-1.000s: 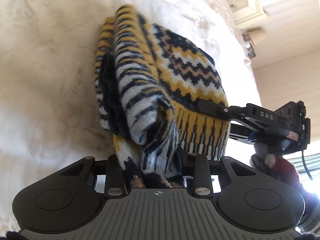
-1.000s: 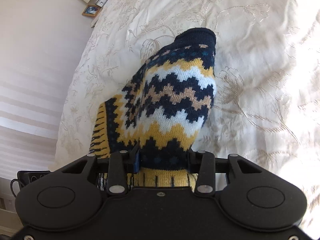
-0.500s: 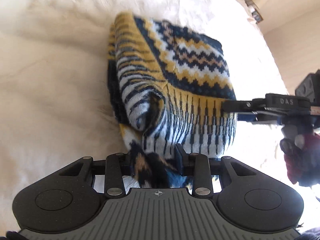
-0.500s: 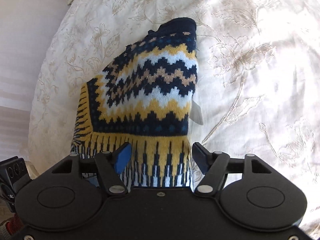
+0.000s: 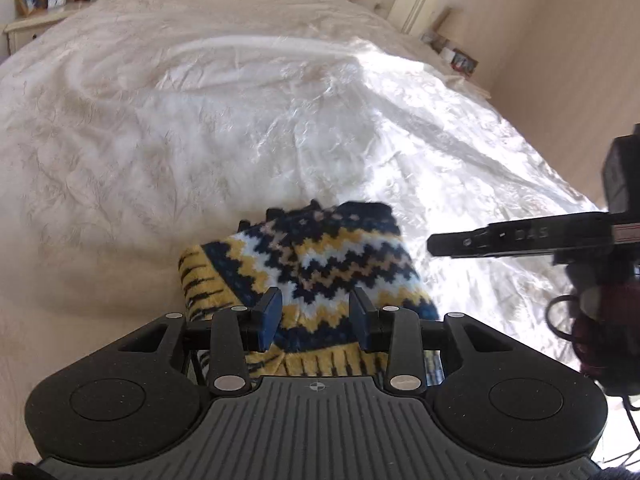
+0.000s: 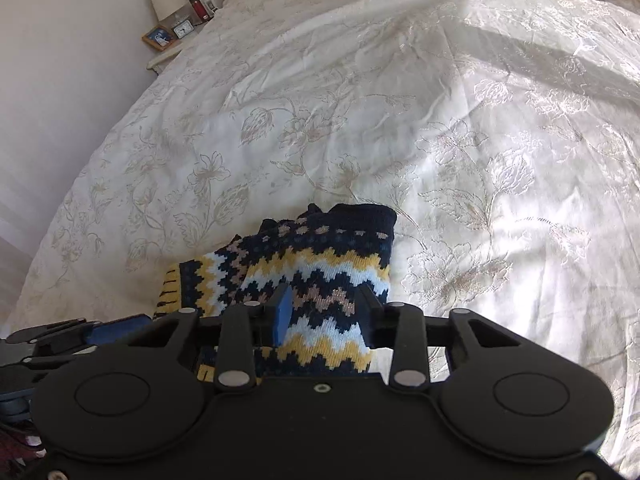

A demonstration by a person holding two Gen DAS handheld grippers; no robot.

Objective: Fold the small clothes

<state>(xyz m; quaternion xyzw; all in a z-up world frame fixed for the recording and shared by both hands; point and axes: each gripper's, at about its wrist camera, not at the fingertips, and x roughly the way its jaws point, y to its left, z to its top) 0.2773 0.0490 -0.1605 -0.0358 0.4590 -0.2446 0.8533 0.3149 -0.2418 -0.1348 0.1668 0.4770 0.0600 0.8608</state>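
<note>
Sweater (image 5: pixel 320 264), knitted in navy, yellow and white zigzags, lies folded on the cream embroidered bedspread (image 5: pixel 200 140). Left gripper (image 5: pixel 314 312) hangs over the sweater's near edge, fingers parted, holding nothing. Right gripper (image 6: pixel 326 312) hangs over the sweater too, likewise spread and empty.

Bright sun falls on my bedspread (image 5: pixel 420 128) from the right and makes white glare there. The left side is softer and shaded. My left view is a bit blurry on the sweater (image 5: pixel 320 256). Edges bend round, with dark corners.
</note>
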